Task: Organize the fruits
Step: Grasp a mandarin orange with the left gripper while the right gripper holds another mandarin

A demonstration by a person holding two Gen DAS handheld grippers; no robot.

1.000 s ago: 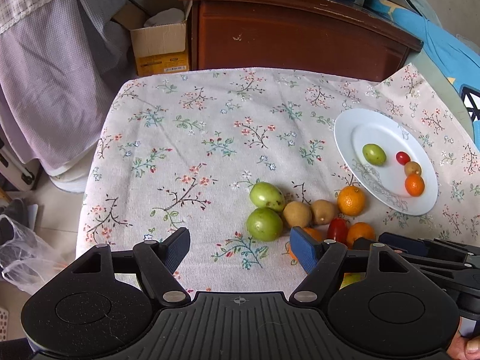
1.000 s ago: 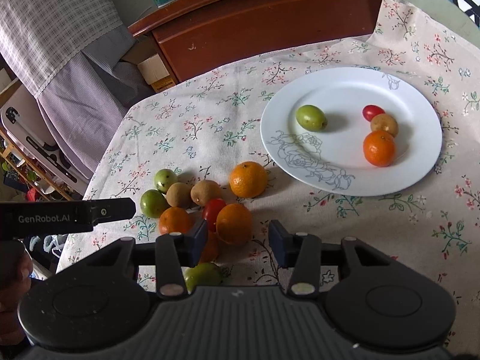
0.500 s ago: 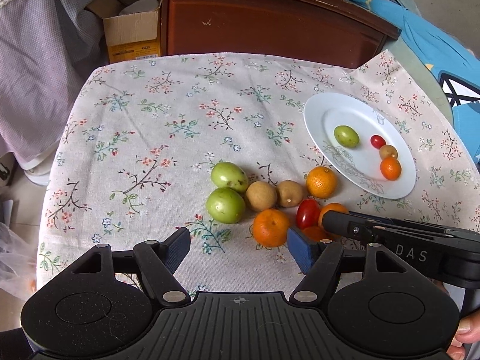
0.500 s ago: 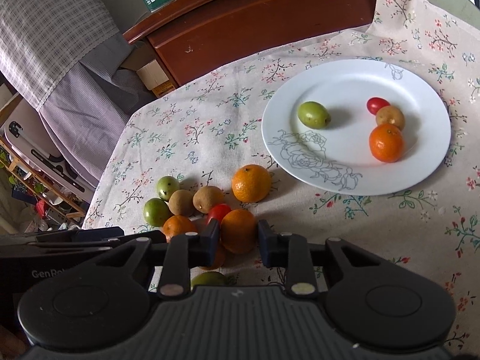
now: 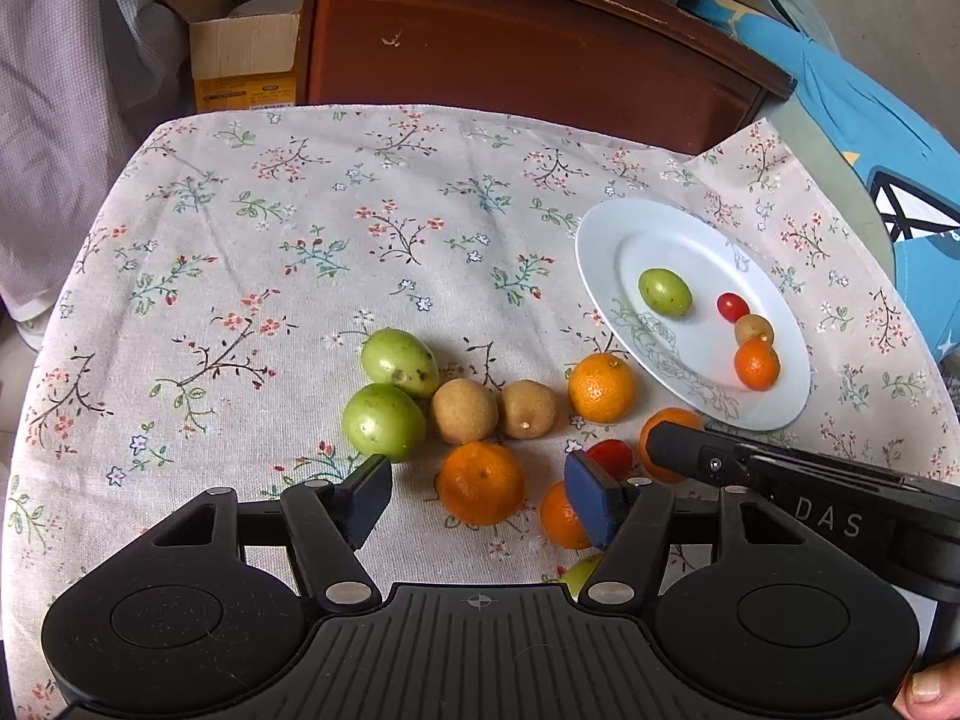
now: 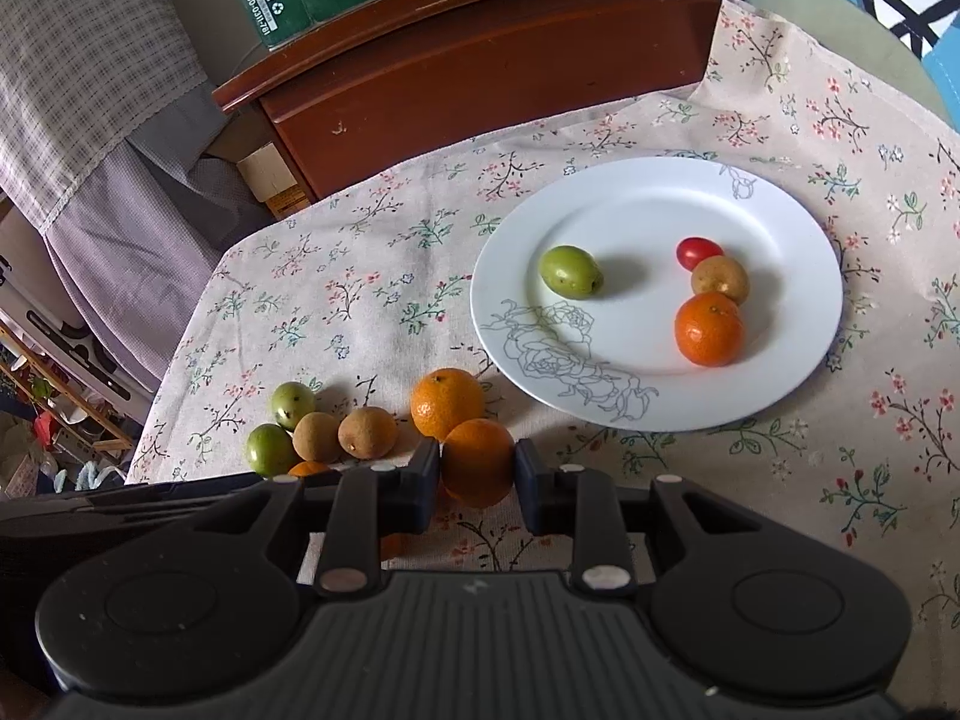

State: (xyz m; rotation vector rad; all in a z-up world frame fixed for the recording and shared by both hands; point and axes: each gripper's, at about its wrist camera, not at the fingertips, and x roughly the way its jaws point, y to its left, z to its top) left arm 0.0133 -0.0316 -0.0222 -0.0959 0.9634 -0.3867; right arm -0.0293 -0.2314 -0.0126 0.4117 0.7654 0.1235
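Right wrist view: right gripper [image 6: 474, 474] clamps an orange [image 6: 478, 461]; left gripper [image 5: 477, 495] hovers, jaws apart.

Table under floral cloth [image 5: 288, 252], white plate [image 5: 606, 240], loose oranges [image 5: 601, 387], green fruits [image 5: 384, 422], brown fruits [image 5: 464, 410]

Left view: green fruit [image 5: 581, 573] at 6 o'clock mostly hidden behind left gripper [image 5: 478, 495]; tomato [image 5: 611, 456] partly covered.

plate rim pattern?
White plate, grey line-drawn roses on the rim; clearest in right wrist view.
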